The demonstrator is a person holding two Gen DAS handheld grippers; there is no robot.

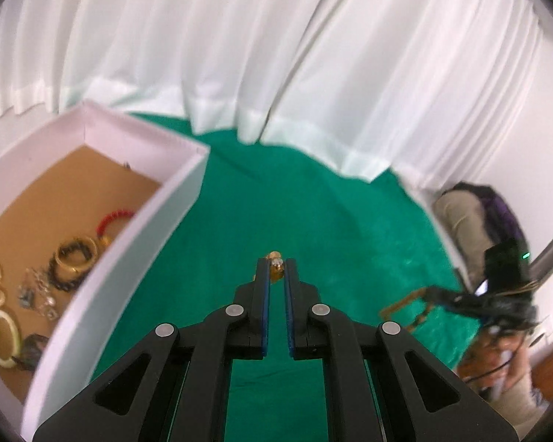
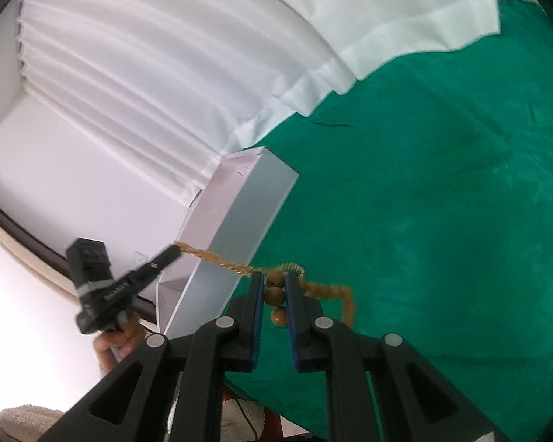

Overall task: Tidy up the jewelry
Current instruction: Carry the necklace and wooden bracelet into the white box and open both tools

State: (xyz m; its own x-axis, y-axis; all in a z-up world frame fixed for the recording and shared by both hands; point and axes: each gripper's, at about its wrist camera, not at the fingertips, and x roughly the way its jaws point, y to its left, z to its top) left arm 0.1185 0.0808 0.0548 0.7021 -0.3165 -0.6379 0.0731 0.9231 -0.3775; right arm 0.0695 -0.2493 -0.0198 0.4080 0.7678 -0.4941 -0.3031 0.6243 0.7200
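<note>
Two grippers share one strand: a wooden bead necklace (image 2: 276, 291) strung between them above the green cloth (image 2: 442, 239). In the right wrist view the right gripper (image 2: 275, 287) has its blue-padded jaws nearly closed on a column of round tan beads, one bead squarely between the pads, another just below them. From there a blurred run of smaller beads stretches toward 10 o'clock to the left gripper (image 2: 175, 249), which pinches the far end in front of the white box (image 2: 254, 213); a second length droops toward 4 o'clock. The left wrist view agrees: its jaws stand a narrow gap apart with an amber bead (image 1: 275, 270) clamped at the tips, and the right gripper (image 1: 429, 294) shows at 3 o'clock, motion-smeared, with a loop of the strand hanging under it.

I judge the necklace light and wholly limp (it will sag and swing wherever it is unsupported), with hard, smooth beads that could roll out of a loose pinch. Holding a large bead across its middle, as both do now, looks sounder than gripping bare cord.

Beside the left gripper, at 9 o'clock, the box lies open, holding bangles (image 1: 73, 258), a red bracelet (image 1: 114, 219) and small silvery pieces on its brown floor. White curtains (image 1: 276, 55) hang behind.
</note>
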